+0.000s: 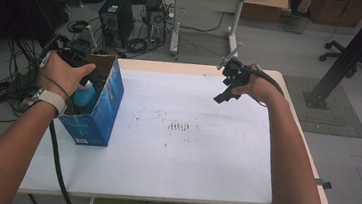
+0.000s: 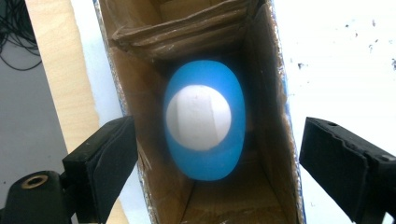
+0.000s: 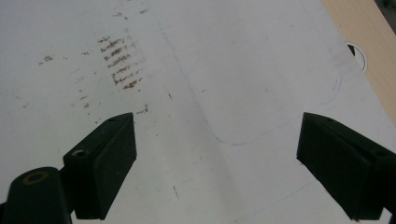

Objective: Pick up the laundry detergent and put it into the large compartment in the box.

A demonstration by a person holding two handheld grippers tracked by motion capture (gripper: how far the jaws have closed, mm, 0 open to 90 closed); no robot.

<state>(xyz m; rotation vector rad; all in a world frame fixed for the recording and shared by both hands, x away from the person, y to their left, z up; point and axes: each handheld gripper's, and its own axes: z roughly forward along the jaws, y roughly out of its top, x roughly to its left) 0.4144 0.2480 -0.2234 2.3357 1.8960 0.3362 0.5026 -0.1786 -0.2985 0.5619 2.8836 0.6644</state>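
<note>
Blue bottle [image 2: 204,158] with white cap [image 2: 198,116], blue box [image 1: 99,109].

One blue cardboard box [image 1: 99,105], one blue bottle with a white cap [image 2: 204,119] inside it, two handheld grippers, left gripper [image 1: 75,56] and right gripper [image 1: 230,84], one white-topped table [image 1: 174,146], one wristwatch [image 1: 49,98], two desktop computer towers [image 1: 116,23]

Blue white-capped bottle [image 2: 204,121], seemingly upright, inside blue carton [image 1: 99,109].

Dim, soft high view; blurred blue bottle [image 2: 204,119]; glaring white tabletop [image 3: 243,60].
</note>
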